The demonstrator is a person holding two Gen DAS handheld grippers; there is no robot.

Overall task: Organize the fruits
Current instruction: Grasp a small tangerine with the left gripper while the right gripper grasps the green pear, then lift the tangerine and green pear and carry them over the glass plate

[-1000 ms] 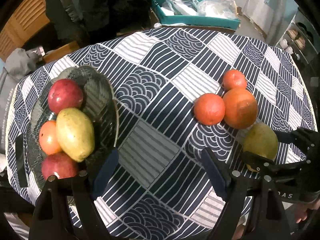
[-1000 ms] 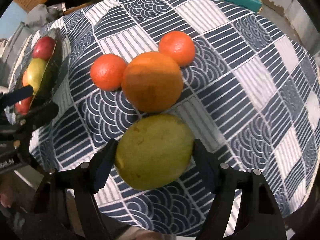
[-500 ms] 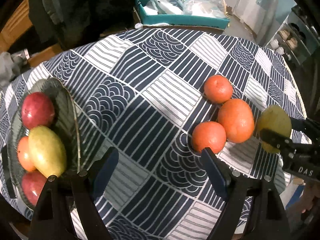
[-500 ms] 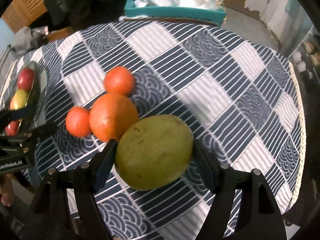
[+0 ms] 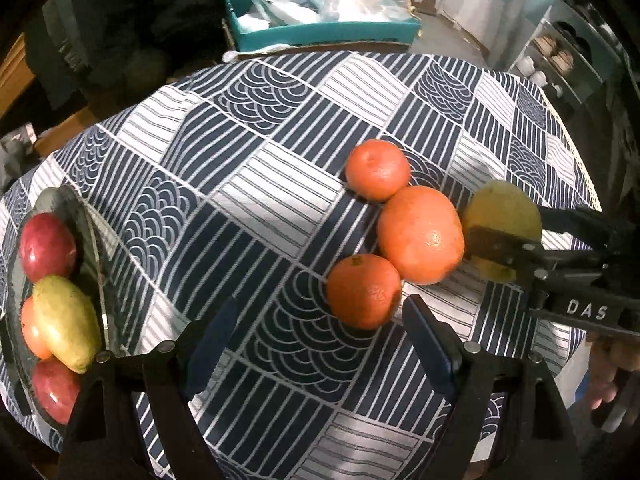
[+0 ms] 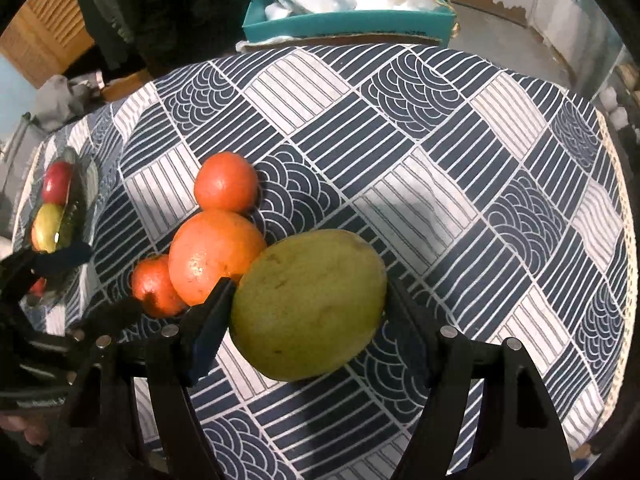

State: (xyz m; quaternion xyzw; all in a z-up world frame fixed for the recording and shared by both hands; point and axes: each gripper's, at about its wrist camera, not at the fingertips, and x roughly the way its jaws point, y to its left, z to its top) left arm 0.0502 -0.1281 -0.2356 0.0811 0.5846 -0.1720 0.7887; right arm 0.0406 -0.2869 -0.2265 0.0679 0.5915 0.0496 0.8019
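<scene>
My right gripper [image 6: 308, 312] is shut on a yellow-green mango [image 6: 308, 304] and holds it above the table; the mango also shows in the left wrist view [image 5: 502, 216], between the right gripper's fingers. My left gripper [image 5: 316, 332] is open and empty, just in front of a small orange [image 5: 363, 290]. A big orange [image 5: 420, 234] and another small orange [image 5: 377, 169] lie touching beside it. A dark glass plate [image 5: 76, 208] at the left holds two red apples, a mango and an orange.
The round table wears a navy and white patterned cloth [image 5: 260, 152]. A teal box [image 5: 320, 30] with plastic bags stands behind the table. A person in dark clothes [image 6: 168, 8] stands at the back left. Shelves with jars [image 5: 556, 52] stand at the right.
My right gripper has lifted the mango off the table. My left gripper has moved right, away from the plate and up to the oranges.
</scene>
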